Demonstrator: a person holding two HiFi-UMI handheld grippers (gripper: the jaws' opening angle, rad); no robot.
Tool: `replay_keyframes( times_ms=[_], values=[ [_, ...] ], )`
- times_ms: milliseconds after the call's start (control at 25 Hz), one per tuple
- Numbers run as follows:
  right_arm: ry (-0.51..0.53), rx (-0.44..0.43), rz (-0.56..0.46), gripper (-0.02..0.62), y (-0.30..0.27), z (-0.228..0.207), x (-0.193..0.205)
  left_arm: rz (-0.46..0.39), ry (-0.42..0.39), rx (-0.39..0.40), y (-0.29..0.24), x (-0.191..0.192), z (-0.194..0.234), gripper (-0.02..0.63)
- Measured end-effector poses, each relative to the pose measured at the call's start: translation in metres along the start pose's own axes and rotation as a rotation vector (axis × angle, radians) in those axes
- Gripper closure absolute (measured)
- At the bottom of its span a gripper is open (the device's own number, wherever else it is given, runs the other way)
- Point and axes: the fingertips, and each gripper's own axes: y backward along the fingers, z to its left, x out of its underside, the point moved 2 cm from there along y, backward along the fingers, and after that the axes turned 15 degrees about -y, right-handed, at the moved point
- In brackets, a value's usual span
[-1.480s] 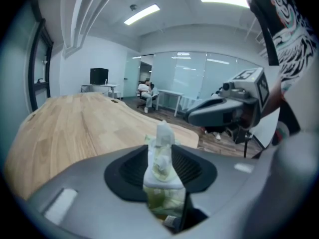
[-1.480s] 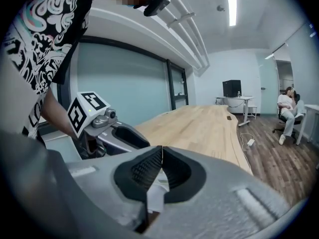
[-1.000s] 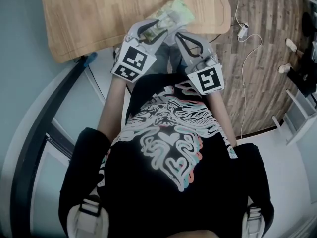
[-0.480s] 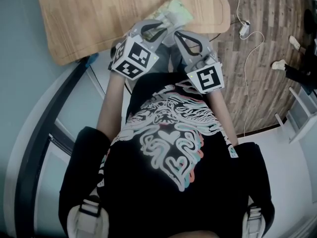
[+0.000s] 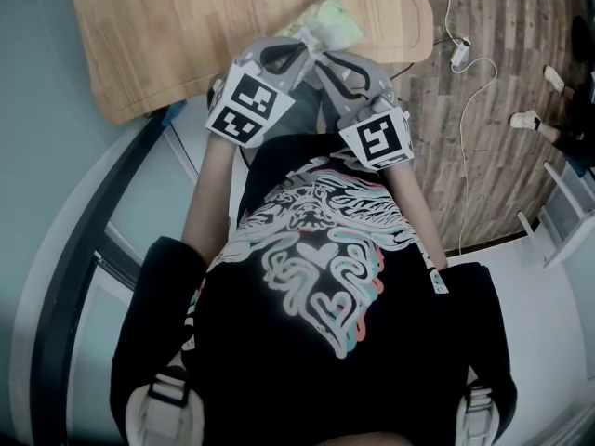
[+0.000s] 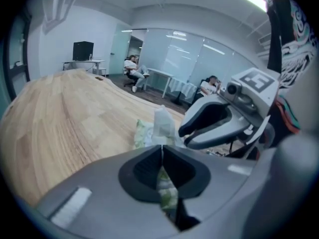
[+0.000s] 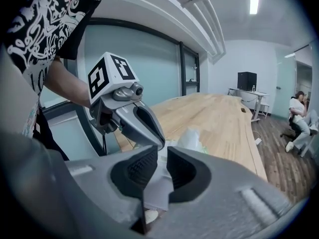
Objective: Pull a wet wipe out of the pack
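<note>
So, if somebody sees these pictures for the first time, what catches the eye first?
The left gripper and the right gripper, each bearing a black-and-white marker cube, meet over a green pack at the near edge of the wooden table. The left has just closed on the pack's edge. The right has just opened, with a pale sheet between its parted jaws. A white wipe stands up from the pack.

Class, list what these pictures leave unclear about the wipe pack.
Left gripper view: left claw, just closed on the pack, covers its near edge.
Right gripper view: white sheet between the right claw's just-opened jaws, blurred; wipe or flap unclear.
Head view: both claws hide the pack's opening.
</note>
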Motion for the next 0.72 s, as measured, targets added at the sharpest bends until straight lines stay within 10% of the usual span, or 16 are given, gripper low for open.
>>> replay_keyframes(
  times_ms=[720],
  values=[
    [0.103,0.018,0.120,0.479,-0.026,0.001,0.000,-0.034,0.084,0.005,0.018,0.002,0.011,0.609]
  ],
)
